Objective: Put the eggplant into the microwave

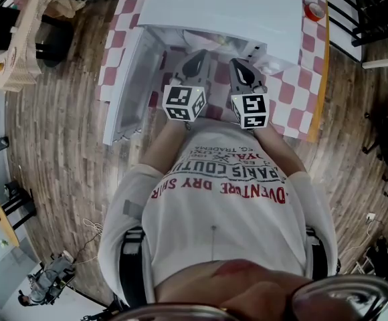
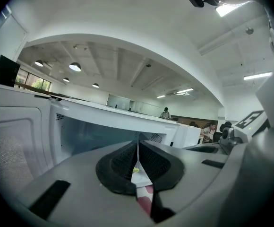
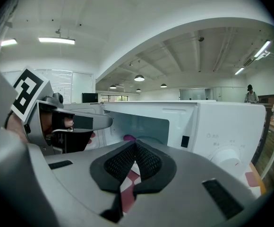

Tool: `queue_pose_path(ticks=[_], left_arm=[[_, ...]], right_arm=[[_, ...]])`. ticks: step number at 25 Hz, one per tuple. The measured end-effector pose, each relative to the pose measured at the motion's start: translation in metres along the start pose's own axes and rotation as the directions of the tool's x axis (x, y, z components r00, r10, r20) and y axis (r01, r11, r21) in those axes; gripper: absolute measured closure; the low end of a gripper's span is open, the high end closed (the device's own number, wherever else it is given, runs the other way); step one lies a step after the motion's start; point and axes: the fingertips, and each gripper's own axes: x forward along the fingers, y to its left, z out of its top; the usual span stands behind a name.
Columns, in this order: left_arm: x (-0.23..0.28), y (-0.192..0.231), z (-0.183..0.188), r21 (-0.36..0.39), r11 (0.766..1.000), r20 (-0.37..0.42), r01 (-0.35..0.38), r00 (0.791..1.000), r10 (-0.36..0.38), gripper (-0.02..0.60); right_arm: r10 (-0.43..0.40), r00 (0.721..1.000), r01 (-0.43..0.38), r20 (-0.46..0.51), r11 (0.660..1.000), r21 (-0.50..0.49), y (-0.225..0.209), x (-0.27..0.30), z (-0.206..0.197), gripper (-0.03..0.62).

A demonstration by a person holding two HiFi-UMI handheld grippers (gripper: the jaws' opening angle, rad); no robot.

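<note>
Already eggplant (image 3: 129,137) inside microwave (image 3: 222,126), ahead of left fingers (image 2: 123,162), right fingers (image 3: 149,162); both pairs closed, empty.

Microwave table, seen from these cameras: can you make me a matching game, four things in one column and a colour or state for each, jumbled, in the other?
Things:
1. microwave door
2. tablecloth
3. eggplant
4. left tongs

Colour or state:
a. purple
b. shut, gripping nothing
c. swung open
d. red and white checks

Pairs: 1-c, 2-d, 3-a, 4-b.
</note>
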Motion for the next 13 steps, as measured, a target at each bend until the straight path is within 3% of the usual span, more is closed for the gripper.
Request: queue_pose_path(ticks=[13], left_arm=[[0.0041,-0.0023,0.0014,0.011,1.000,0.008,0.013,1.000,-0.013,0.546]], right_arm=[[0.013,1.000,-0.013,0.000,1.000,-0.007,-0.0019,0.0022,0.0003,0.579]])
